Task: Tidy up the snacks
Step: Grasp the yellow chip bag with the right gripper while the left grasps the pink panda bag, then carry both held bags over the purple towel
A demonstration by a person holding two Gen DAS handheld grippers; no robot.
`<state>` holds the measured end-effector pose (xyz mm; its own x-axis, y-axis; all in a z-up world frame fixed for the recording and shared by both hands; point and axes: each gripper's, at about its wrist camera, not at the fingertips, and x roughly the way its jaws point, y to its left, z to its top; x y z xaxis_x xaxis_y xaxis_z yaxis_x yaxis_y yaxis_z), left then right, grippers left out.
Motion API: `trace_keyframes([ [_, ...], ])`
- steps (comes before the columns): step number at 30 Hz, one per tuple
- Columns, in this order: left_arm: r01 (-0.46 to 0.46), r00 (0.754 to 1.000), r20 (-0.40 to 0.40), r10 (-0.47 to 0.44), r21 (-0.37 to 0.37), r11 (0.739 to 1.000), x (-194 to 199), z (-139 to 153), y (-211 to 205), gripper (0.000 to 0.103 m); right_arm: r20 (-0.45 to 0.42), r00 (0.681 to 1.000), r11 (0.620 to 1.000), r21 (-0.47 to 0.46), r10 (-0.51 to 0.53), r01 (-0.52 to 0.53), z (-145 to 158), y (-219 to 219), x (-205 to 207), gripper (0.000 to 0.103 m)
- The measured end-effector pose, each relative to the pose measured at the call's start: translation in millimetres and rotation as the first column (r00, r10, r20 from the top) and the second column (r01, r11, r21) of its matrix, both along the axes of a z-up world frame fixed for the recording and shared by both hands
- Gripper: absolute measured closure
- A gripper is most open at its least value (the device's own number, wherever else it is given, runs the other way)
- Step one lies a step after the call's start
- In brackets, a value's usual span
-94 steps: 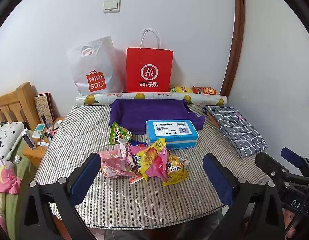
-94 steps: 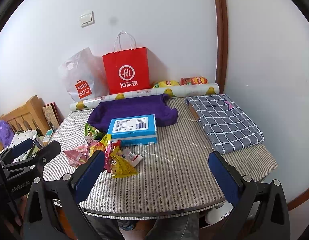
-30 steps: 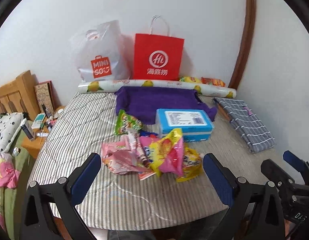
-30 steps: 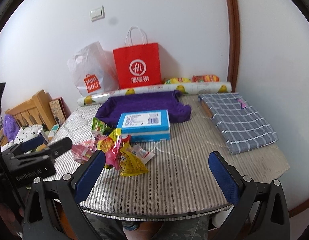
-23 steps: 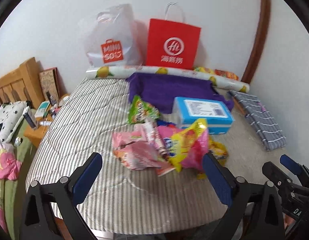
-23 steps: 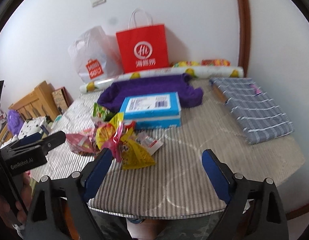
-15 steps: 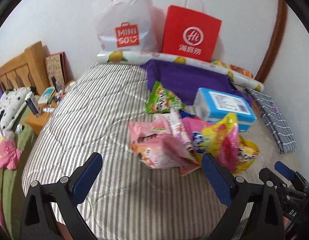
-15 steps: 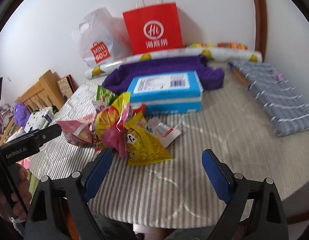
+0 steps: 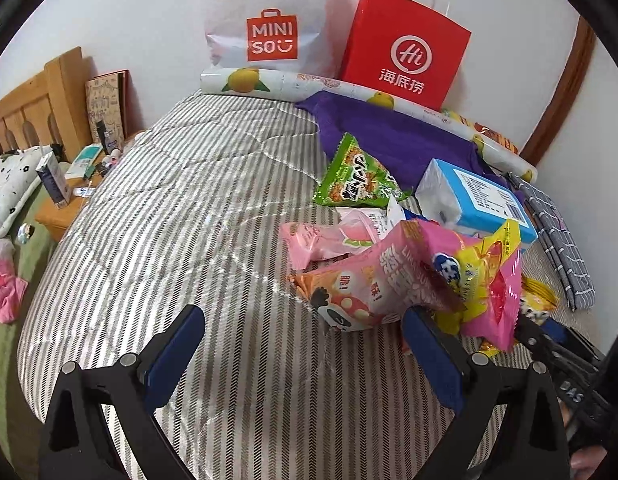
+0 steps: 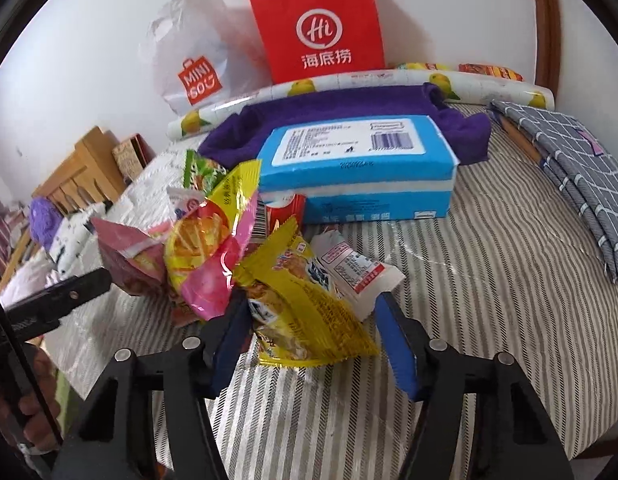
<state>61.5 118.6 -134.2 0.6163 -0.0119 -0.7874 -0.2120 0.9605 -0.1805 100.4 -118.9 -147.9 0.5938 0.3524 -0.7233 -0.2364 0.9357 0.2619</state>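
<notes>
The snack pile (image 10: 237,248) is shown on the striped mattress (image 10: 469,300), just in front of the blue tissue box (image 10: 357,168). The right gripper (image 10: 313,332), whose jaws have just been closing, is seen half-narrowed around the yellow packet (image 10: 309,312); pad contact cannot be confirmed. The left gripper (image 9: 305,344) is held wide open and empty, left of the box.

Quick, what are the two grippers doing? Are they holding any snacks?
Left gripper: open, holding nothing.
Right gripper: jaws just been closing around the yellow snack packet; not clearly gripping it yet.
</notes>
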Motion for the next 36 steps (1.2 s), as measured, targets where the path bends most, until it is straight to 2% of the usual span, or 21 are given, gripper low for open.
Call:
trace_keyframes([
  [3, 0.027, 1.0, 0.002, -0.027, -0.006, 1.0, 3, -3, -3, 0.003, 0.008, 1.0, 1.0, -0.004, 0.02, -0.02, -1, 4, 1, 0.053],
  [6, 0.072, 0.997, 0.009, -0.072, 0.007, 0.997, 5, -5, -12, 0.003, 0.022, 1.0, 0.999, -0.045, 0.015, -0.014, 5, 3, -4, 0.058],
  [12, 0.117, 0.993, 0.007, -0.117, 0.066, 0.991, 15, -11, -30, 0.003, 0.075, 0.997, 0.995, -0.094, -0.011, 0.018, 25, -22, -21, 0.059],
  [18, 0.119, 0.992, 0.025, -0.122, 0.107, 0.987, 27, -13, -33, 0.004, 0.029, 0.998, 0.992, -0.109, -0.058, 0.06, 14, -50, -22, 0.059],
  [21, 0.129, 0.991, 0.029, -0.133, 0.098, 0.987, 33, -12, -33, 0.013, -0.012, 0.997, 0.992, -0.107, -0.071, 0.07, 2, -55, -16, 0.059],
  [25, 0.147, 0.989, 0.014, -0.148, 0.068, 0.987, 40, -13, -30, 0.039, -0.028, 0.996, 0.993, -0.084, -0.088, 0.086, -5, -58, -8, 0.058],
  [27, 0.141, 0.99, 0.015, -0.142, 0.055, 0.988, 41, -14, -27, 0.046, -0.045, 0.996, 0.994, -0.085, -0.08, 0.076, -10, -57, -5, 0.055],
  [29, 0.143, 0.989, 0.022, -0.144, 0.04, 0.989, 40, -11, -24, 0.058, -0.049, 0.996, 0.993, -0.088, -0.078, 0.074, -12, -56, -3, 0.054],
  [32, 0.157, 0.987, 0.027, -0.157, 0.024, 0.987, 39, -7, -20, 0.068, -0.045, 0.996, 0.992, -0.099, -0.078, 0.073, -12, -53, -3, 0.056],
  [34, 0.16, 0.987, 0.031, -0.16, 0.014, 0.987, 37, -4, -18, 0.07, -0.04, 0.996, 0.993, -0.09, -0.076, 0.072, -10, -52, -3, 0.063],
  [36, 0.159, 0.987, 0.036, -0.16, 0.006, 0.987, 36, 0, -16, 0.071, -0.04, 0.997, 0.994, -0.087, -0.071, 0.067, -7, -51, -3, 0.063],
])
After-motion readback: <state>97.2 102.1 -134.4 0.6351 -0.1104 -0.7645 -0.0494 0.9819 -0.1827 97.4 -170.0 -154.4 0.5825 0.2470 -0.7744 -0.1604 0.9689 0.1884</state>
